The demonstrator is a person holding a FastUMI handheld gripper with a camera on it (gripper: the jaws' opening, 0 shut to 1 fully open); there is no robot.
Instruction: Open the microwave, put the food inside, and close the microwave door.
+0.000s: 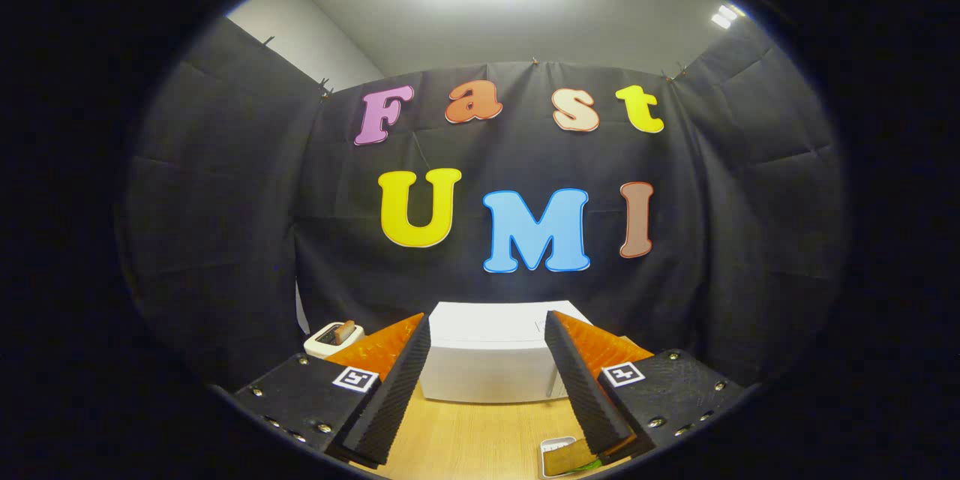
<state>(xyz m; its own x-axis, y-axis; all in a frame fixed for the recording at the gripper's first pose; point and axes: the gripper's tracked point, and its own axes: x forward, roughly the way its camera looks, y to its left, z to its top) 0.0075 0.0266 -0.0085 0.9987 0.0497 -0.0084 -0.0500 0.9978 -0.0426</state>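
A white microwave [487, 356] stands on the wooden table [480, 435] beyond my fingers, its door shut. My gripper [487, 382] is open, held above the table with nothing between its two black ribbed pads [394, 390]. A small white tray of food [568, 456] lies on the table close under the right finger, partly hidden by it.
A white toaster [332, 338] with a slice in it sits to the left of the microwave, behind the left finger. Bare wooden table stretches between my fingers and the microwave's front. Black cloth walls close the booth on three sides.
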